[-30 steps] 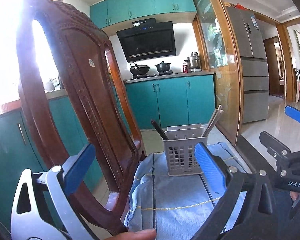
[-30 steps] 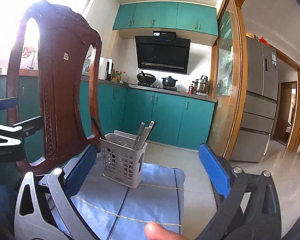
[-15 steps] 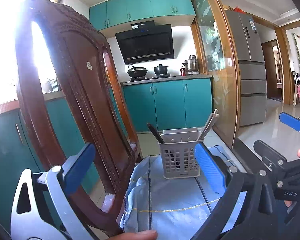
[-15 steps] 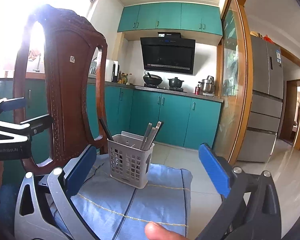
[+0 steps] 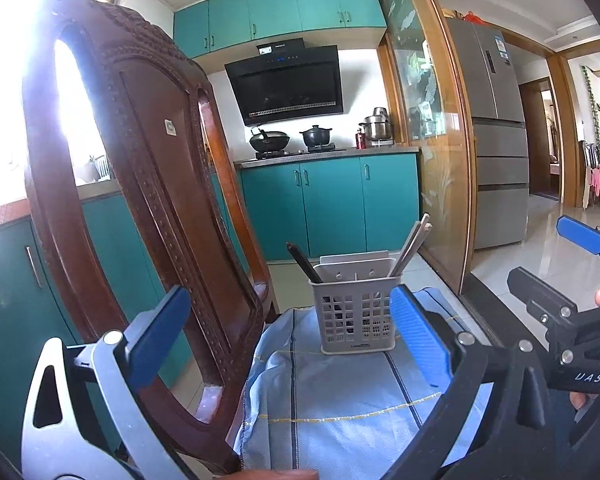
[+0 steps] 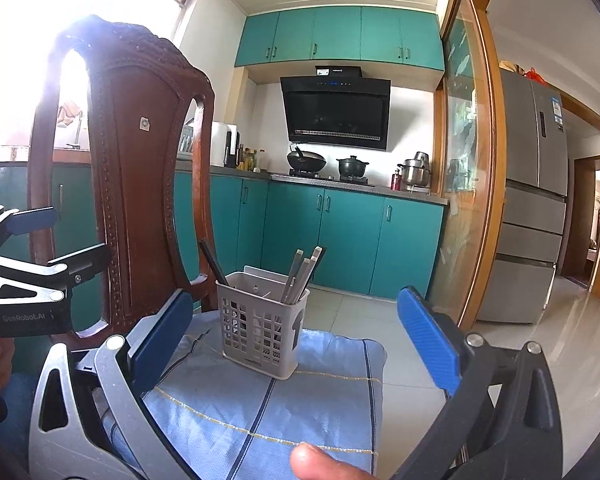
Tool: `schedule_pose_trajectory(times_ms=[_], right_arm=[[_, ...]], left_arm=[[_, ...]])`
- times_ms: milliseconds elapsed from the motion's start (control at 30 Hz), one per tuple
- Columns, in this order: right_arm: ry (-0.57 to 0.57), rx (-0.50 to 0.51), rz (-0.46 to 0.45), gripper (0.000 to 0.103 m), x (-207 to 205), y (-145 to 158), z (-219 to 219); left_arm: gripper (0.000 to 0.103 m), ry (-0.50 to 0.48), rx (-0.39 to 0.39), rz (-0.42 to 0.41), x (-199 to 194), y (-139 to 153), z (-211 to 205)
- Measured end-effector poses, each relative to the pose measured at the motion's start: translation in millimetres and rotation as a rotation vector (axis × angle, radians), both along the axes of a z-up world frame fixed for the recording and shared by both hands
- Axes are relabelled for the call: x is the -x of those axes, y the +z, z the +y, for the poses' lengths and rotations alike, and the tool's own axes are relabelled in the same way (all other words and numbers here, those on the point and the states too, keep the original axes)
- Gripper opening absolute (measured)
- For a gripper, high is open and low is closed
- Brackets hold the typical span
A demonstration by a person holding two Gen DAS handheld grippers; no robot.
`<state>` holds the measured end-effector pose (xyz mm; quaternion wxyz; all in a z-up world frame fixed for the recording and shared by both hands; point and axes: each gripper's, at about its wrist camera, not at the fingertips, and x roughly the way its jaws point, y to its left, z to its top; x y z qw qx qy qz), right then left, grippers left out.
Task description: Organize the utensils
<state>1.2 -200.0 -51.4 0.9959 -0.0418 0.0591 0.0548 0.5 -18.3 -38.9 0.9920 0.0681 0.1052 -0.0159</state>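
A grey slotted utensil basket [image 5: 356, 314] [image 6: 260, 332] stands on a blue cloth [image 5: 340, 404] [image 6: 284, 396]. Pale chopsticks [image 5: 412, 242] [image 6: 302, 276] lean out of its right side. A dark utensil handle [image 5: 303, 262] [image 6: 214, 264] leans out of its left side. My left gripper [image 5: 290, 336] is open and empty, a short way back from the basket. My right gripper [image 6: 294, 336] is open and empty too, at a similar distance. Each gripper shows at the edge of the other's view: the right gripper [image 5: 548, 264] and the left gripper [image 6: 60, 236].
A carved dark wooden chair back [image 5: 140, 184] [image 6: 140, 184] rises close on the left of the cloth. Teal cabinets [image 5: 328, 204] and a stove with pots [image 6: 328, 164] stand behind. A glass sliding door [image 6: 464, 184] and a fridge [image 6: 532, 200] are at right.
Both grippers have drawn back and tilted up a little, so the basket sits lower and smaller between the fingers. Both stay open.
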Motion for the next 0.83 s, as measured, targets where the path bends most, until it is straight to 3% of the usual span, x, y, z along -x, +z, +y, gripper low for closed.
schedule_pose_trajectory(times_ms=[567,700,767,800,833], right_arm=[[0.0,-0.002,0.022,0.1,-6.3,-4.3,0.9],[-0.029,-0.07,0.123,0.1,-33.4,-20.6,-11.0],[-0.104,-0.123,0.251,0.1,-65.1,-43.1,-21.3],[-0.174,-0.139,0.376,0.1,-94.7,-65.0,-27.2],[-0.174,-0.139,0.376,0.1,-94.7,-65.0,-27.2]], left_arm=[[0.099,0.005,-0.001,0.013,-3.3,-5.3,-6.7],[0.099,0.021,0.004,0.118,-19.4,-14.1,-9.1],[0.099,0.047,0.001,0.217,-32.1,-23.0,-12.2],[0.099,0.052,0.0,0.264,-37.7,-26.7,-13.4],[0.099,0.054,0.004,0.336,-45.6,-33.6,-14.8]])
